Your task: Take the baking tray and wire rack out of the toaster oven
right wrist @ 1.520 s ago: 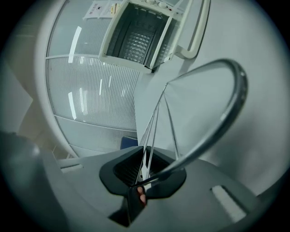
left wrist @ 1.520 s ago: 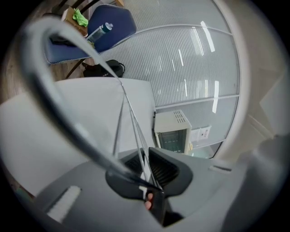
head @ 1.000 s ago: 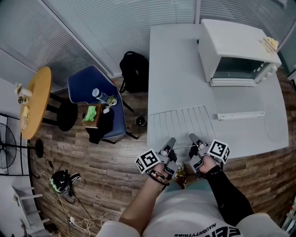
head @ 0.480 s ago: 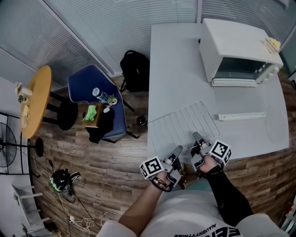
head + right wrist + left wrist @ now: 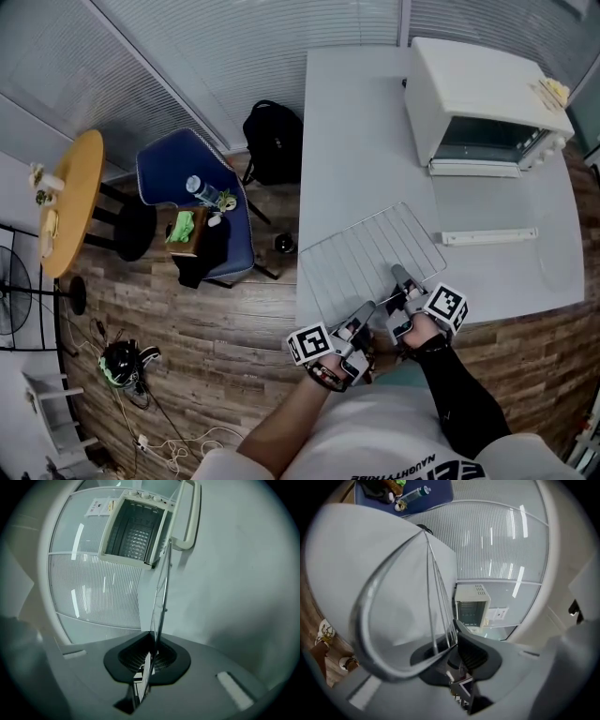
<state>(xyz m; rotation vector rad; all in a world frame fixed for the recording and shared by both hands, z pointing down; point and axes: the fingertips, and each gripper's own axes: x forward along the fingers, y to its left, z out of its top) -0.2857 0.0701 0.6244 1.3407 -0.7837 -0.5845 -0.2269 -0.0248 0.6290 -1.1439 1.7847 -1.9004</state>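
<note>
Wire rack (image 5: 375, 251) is out of toaster oven (image 5: 478, 89), at counter's (image 5: 356, 131) near-left corner, skewed to its edges. R gripper (image 5: 401, 281) clamped tight on rack's near rim. L gripper (image 5: 364, 310) part-open, jaws just been closing, rim betw. them (pads not pressing). Oven at far-right corner, door (image 5: 483, 202) down.

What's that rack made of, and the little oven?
The wire rack looks like bare metal: thin, shiny silver rods that catch the light. The toaster oven seems to be white-painted metal, since its shell is smooth and evenly white, though it could be plastic.
</note>
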